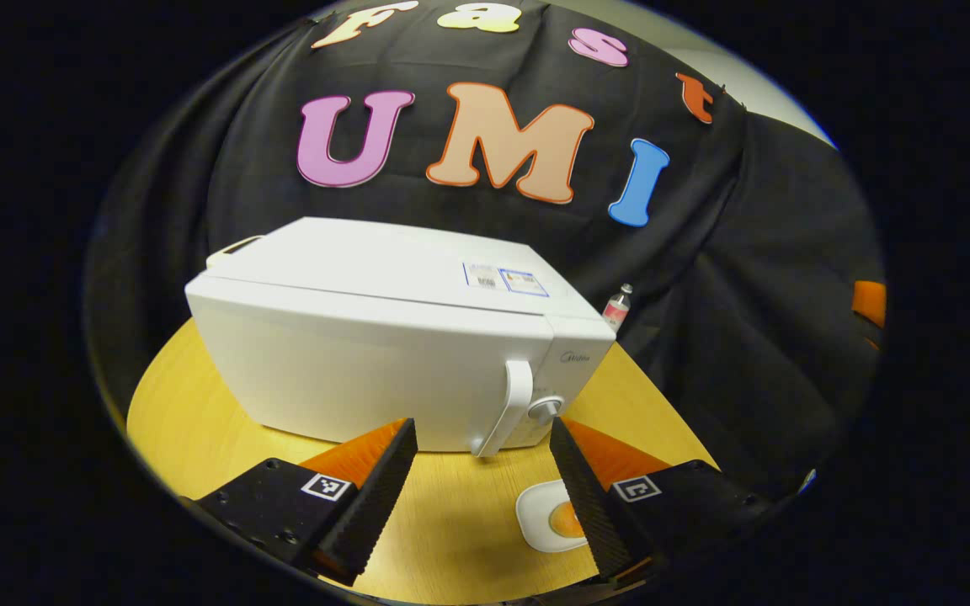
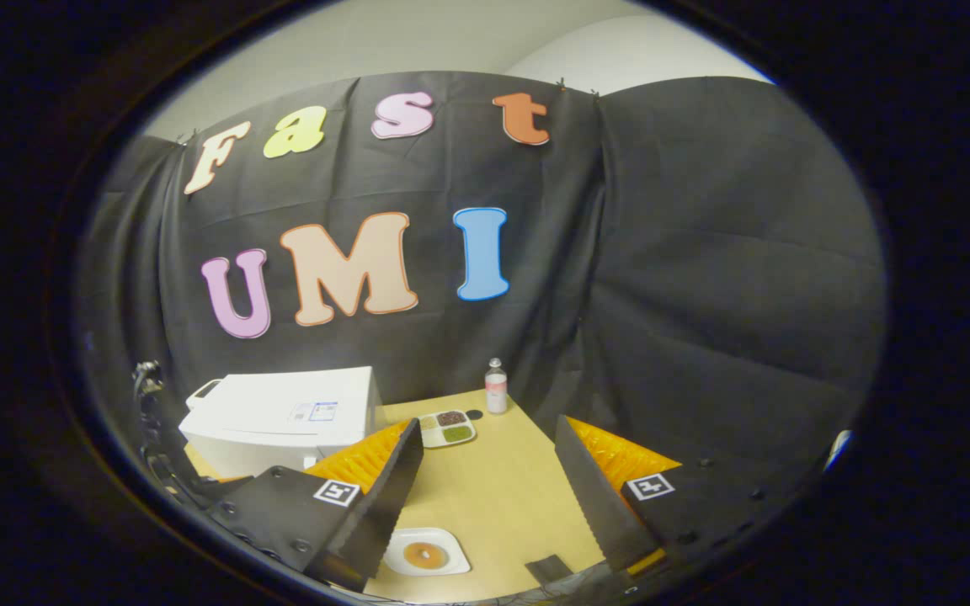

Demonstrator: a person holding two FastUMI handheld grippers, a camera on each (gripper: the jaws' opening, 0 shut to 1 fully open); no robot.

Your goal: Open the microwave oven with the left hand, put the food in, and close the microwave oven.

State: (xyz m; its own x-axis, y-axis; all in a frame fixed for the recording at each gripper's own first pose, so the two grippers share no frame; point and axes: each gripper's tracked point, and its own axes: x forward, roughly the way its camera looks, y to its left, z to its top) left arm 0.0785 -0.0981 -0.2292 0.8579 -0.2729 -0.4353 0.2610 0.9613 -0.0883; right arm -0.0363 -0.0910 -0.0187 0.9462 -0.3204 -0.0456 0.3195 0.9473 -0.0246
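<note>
Straight ahead of the left hand-held gripper point(image 1: 482, 471), spread wide and holding nothing: the microwave oven point(image 1: 384, 353), shut, on the yellow counter point(image 1: 199, 421). Door handle point(image 1: 512, 404) a white bar, long axis close to upright, leaning a little, seen just above the gap between the fingers and slightly to the right of its middle; round knob point(image 1: 545, 410) touching distance to its right. Clearly the nearer tool for the door, as the task asks. Food plate point(image 1: 554, 515) near on the counter, in front of the oven, partly covered by the right finger.

Right hand-held gripper point(image 2: 485, 497) also spread and empty, farther back, oven point(image 2: 283, 417) off to its far left; food plate point(image 2: 424, 552) near, low between its fingers toward the left one. Farther: a divided dish point(image 2: 447, 427) and a small bottle point(image 2: 496, 387).

Hard to judge: hinge side of the door, oven interior hidden, kind of food on the plate too small to tell.
</note>
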